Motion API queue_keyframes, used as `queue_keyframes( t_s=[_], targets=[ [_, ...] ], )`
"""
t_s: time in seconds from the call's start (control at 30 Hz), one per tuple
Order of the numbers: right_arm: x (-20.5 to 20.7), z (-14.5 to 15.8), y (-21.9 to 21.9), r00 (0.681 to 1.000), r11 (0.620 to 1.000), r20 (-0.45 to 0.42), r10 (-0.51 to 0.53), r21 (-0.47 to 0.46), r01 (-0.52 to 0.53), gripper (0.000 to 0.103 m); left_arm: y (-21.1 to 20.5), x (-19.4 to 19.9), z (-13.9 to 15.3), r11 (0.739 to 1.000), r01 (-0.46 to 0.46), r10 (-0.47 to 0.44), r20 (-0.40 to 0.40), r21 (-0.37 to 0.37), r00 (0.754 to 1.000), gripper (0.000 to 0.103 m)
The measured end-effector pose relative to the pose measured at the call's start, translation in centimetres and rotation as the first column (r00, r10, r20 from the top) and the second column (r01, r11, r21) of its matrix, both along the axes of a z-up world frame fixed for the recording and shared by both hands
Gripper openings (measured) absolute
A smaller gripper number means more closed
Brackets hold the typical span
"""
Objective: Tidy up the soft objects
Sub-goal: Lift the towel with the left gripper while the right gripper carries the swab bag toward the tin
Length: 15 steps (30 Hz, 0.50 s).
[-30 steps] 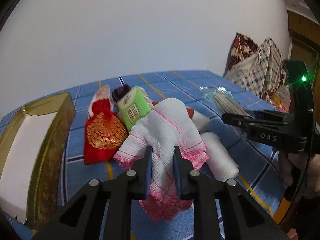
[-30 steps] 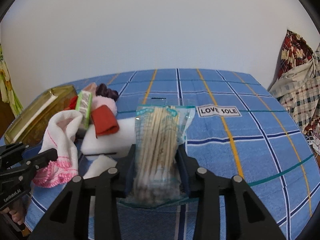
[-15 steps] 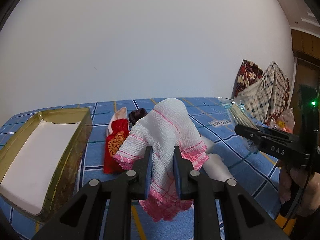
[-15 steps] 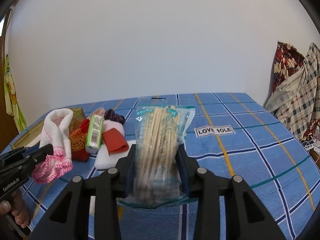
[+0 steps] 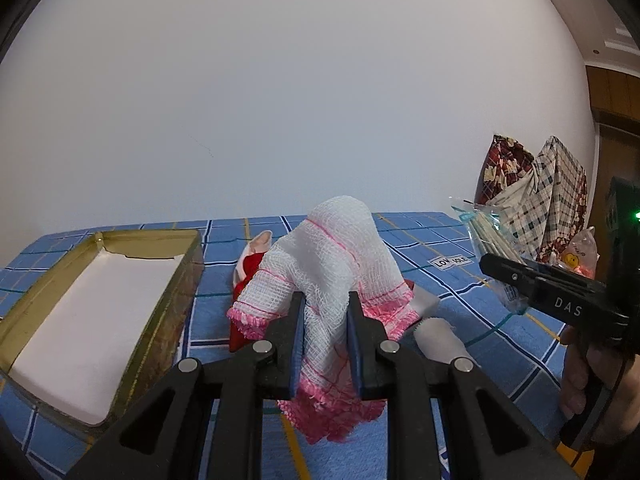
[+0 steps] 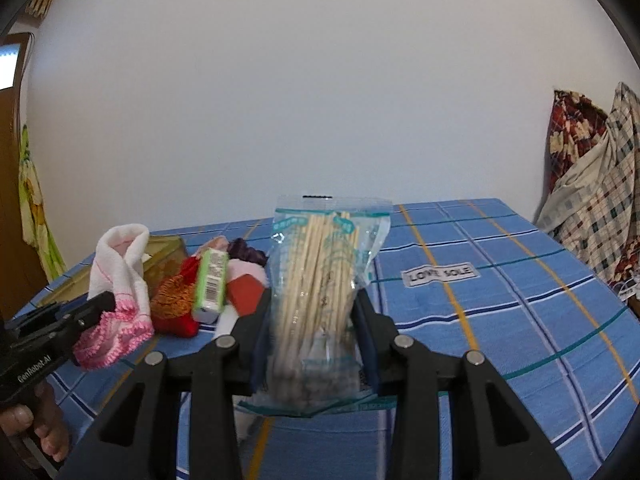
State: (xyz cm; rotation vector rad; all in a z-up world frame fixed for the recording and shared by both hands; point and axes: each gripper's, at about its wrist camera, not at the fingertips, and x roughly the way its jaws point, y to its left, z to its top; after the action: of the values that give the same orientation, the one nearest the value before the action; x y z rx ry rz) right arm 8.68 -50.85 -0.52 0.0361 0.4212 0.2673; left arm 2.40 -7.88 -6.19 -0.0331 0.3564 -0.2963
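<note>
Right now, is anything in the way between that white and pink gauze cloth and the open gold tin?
Nothing visible is. The white and pink gauze cloth hangs pinched in the left gripper, and the open gold tin with a white lining lies to its left on the blue checked bedspread. The tin's white lining shows bare.

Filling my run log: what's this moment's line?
left gripper: shut on cloth | right gripper: shut on stick bag | tin: unfilled

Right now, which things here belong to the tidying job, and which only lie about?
Job:
white gauze cloth with pink fringe, in left gripper
clear bag of wooden sticks, in right gripper
gold tin tray

Lying about:
checked fabric bundle
</note>
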Motion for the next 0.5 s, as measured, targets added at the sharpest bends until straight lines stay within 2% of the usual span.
queue_keyframes(
  t_s=[0.5],
  targets=[
    [-1.1,-0.3,3.9,0.997,0.997,0.032,0.072,-0.012,-0.072,0.038,1.4,-1.3,0.1,0.999,-0.04,0.04,0.05,-0.003,0.998,0.021]
  ],
)
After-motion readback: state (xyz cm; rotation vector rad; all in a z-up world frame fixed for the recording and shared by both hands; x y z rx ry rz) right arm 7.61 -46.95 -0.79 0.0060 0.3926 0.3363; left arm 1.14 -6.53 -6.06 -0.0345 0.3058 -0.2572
